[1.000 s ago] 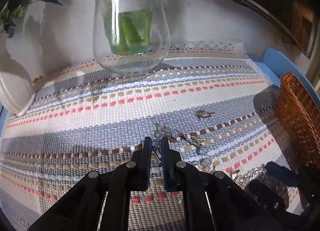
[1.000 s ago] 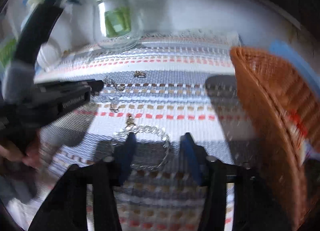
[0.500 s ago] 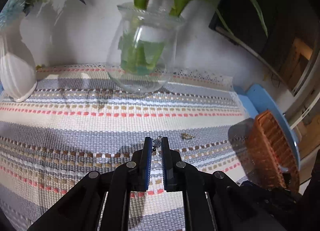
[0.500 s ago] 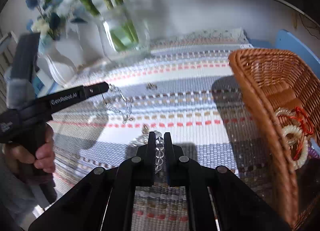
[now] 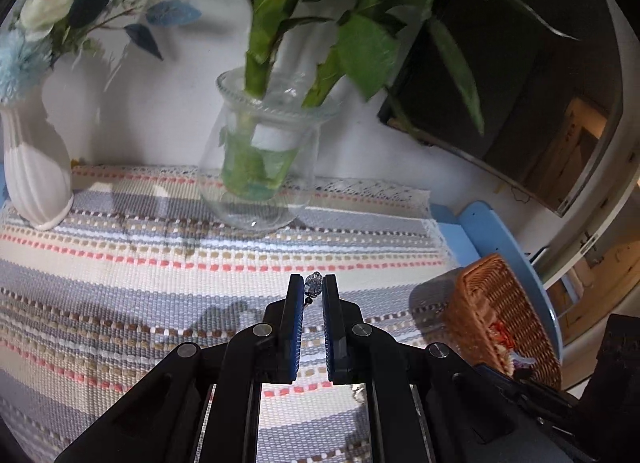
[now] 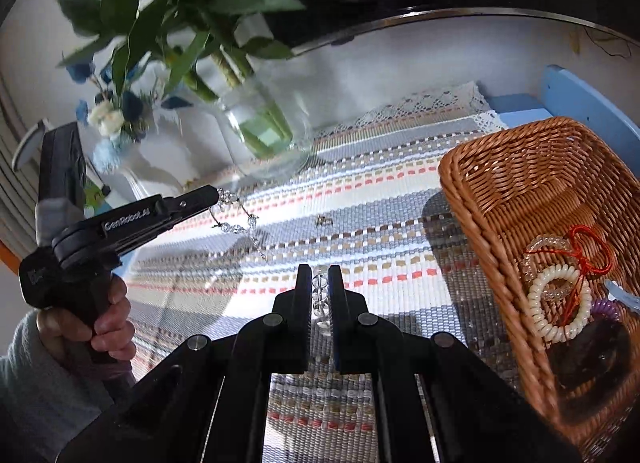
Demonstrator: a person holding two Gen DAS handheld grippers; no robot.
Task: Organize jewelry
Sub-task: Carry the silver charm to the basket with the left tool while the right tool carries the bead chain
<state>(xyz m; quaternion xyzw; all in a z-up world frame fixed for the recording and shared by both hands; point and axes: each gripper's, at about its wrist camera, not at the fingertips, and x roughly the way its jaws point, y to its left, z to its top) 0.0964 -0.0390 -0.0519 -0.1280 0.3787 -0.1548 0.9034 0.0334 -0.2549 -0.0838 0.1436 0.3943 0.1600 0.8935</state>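
Both hand-held grippers carry jewelry: left hand-held gripper [image 6: 218, 195] pinches a dangling crystal chain [image 6: 240, 223], right hand-held gripper [image 6: 320, 291] clamps a clear bead bracelet [image 6: 321, 297]. Chain could snag the wicker basket [image 6: 500, 167] rim at frame right.

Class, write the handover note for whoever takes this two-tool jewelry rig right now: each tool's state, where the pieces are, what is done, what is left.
Left tool: shut on the crystal chain, which dangles above the striped mat.
Right tool: shut on the clear bead bracelet, lifted off the mat.
Wicker basket: at the right, already holding a white coil bracelet, a red cord piece and others.
Left to do: drop both held pieces into the basket, then collect the small gold charm on the mat.
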